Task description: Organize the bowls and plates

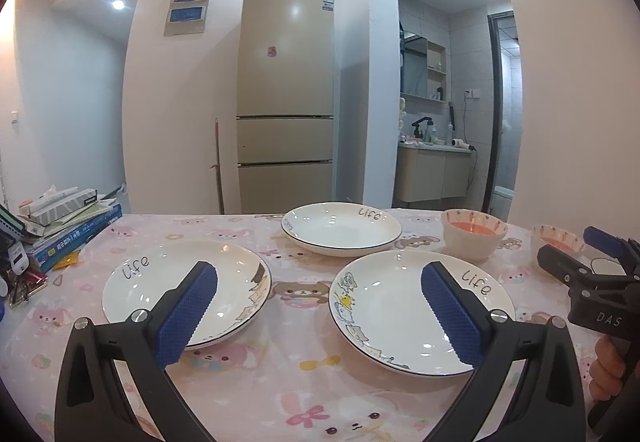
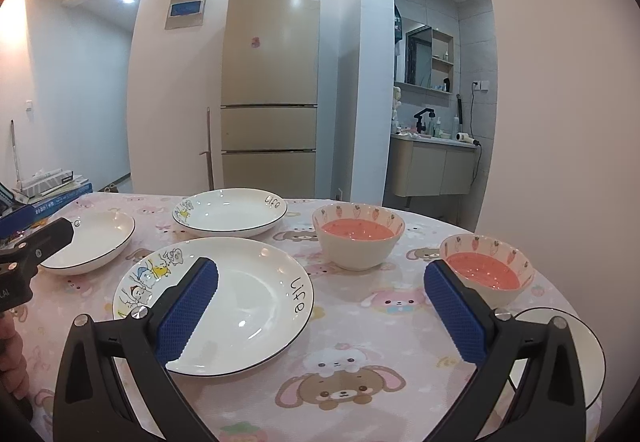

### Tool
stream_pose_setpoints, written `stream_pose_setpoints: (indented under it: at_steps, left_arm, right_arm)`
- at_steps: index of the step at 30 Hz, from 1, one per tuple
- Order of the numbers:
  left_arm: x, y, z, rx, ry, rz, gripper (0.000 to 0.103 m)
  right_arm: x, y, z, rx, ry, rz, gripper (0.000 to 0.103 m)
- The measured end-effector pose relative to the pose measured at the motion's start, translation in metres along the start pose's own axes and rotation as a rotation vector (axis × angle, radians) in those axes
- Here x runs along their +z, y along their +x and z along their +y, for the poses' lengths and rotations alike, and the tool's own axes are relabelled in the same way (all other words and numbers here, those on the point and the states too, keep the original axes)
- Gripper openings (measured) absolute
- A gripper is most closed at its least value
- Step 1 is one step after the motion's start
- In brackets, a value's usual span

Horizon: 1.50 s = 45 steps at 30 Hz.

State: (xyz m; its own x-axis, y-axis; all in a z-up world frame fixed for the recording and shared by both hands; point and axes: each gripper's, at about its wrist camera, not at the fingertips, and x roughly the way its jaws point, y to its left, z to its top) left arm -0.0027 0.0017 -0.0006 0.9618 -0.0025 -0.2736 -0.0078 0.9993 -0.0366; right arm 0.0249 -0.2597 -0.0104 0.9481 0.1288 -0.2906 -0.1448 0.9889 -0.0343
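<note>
While both claws hover low over the table [image 2: 360, 382], neither has hold of anything. My left gripper [image 1: 320, 306] points level across the cloth toward the far edge, blue pads spread wide w/ only air between; one pad sits over the left plate [image 1: 176, 286], the other over the near plate [image 1: 392, 318], not touching either as far as I can tell. My right gripper [image 2: 320, 308] is held the same way, level and fwd, also wide apart and empty, left pad above the near plate [image 2: 240, 302], right pad just beside the near bowl [image 2: 486, 274]. From the left cam I see the right gripper [image 1: 592, 262] at the table's right edge, my fingers [image 1: 608, 370] wrapped on its handle.

3 plates total: third plate [image 1: 340, 228] toward the far edge, mid-table. 2 bowls w/ pink insides on the right side; second bowl [image 2: 358, 240] sits farther back, apart from the first. Books [image 1: 76, 234] stacked at the left edge.
</note>
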Motion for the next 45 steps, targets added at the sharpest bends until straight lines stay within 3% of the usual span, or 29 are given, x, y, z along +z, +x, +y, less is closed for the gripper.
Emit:
stream_pose_setpoints:
  at_steps: [12,18,23,32,35,38,42,45]
  left_arm:
    - [0.006,-0.010,-0.005,0.022,0.031,-0.039,0.103]
    - [0.034,-0.047,-0.019,0.055,0.109,-0.139,0.103]
    - [0.055,-0.072,-0.025,0.054,0.122,-0.220,0.103]
    - [0.087,-0.062,-0.011,0.025,0.106,-0.181,0.103]
    - [0.090,-0.055,0.006,0.054,0.079,-0.144,0.103]
    - [0.087,-0.051,0.028,0.082,0.042,-0.114,0.103]
    - [0.089,-0.047,0.048,0.146,0.052,-0.127,0.103]
    - [0.097,-0.037,0.072,0.129,0.015,-0.095,0.103]
  right_arm:
    - [0.000,-0.002,-0.001,0.010,0.004,0.002,0.103]
    - [0.019,-0.006,-0.010,0.036,0.062,0.037,0.103]
    - [0.050,-0.020,-0.017,0.078,0.056,0.004,0.103]
    - [0.098,-0.030,-0.013,0.145,0.053,-0.076,0.103]
    - [0.104,-0.017,-0.005,0.148,0.069,-0.048,0.103]
    - [0.109,0.002,0.009,0.206,0.056,-0.020,0.103]
    - [0.114,0.023,0.032,0.264,0.036,0.009,0.103]
    - [0.119,0.035,0.056,0.295,0.005,0.021,0.103]
